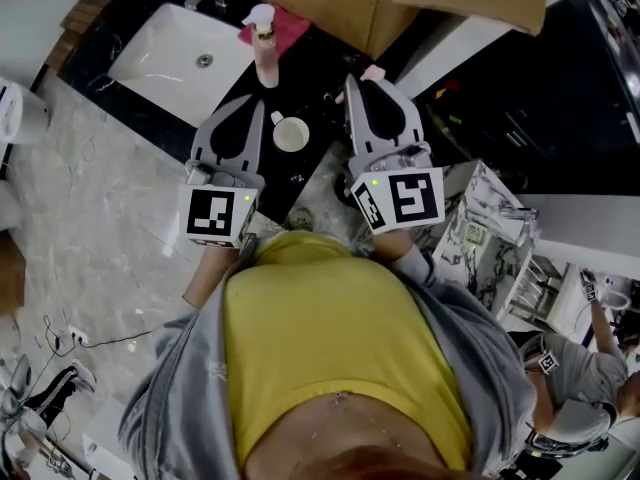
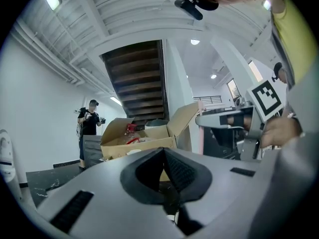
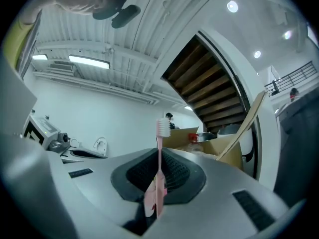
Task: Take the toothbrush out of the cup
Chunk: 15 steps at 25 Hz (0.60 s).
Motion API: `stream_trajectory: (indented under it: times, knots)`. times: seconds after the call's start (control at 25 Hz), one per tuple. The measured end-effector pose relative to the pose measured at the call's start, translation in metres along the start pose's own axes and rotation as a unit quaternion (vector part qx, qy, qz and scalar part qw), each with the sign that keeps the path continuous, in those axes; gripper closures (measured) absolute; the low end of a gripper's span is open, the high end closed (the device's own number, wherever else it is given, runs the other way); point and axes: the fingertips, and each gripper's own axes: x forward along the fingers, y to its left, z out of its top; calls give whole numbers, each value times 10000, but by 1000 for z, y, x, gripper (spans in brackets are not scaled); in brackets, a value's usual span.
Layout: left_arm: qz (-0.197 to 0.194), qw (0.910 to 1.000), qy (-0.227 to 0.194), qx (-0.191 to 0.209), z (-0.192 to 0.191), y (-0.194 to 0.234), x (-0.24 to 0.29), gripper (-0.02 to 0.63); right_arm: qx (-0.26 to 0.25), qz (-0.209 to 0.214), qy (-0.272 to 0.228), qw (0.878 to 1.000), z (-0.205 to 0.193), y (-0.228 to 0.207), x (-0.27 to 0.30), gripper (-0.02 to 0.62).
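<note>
Black marble surface (image 1: 310,73) lay below, the cup (image 1: 291,134) on it between both tongs; right tongs (image 3: 159,164) pinched the pink toothbrush (image 3: 159,151) upright, clear of the cup, left tongs (image 2: 165,168) pressed together empty; a firm pinch and steady wrist seemed best for carrying it away.

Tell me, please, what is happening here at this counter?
A person holds a gripper in each hand above a black counter with a white sink. The right gripper is shut on a pink toothbrush, which stands upright between its jaws with the bristles on top. The toothbrush is clear of the white cup, which stands on the counter between the two grippers. The left gripper is shut with nothing between its jaws.
</note>
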Motion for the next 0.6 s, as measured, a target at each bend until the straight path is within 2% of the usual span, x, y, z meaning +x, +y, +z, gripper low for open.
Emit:
stream_trajectory:
  times: [0.6]
  knots:
    - [2,10000,-9,-15,3,4,4,604,137,-155,116,9997,-11,-7,-1,568]
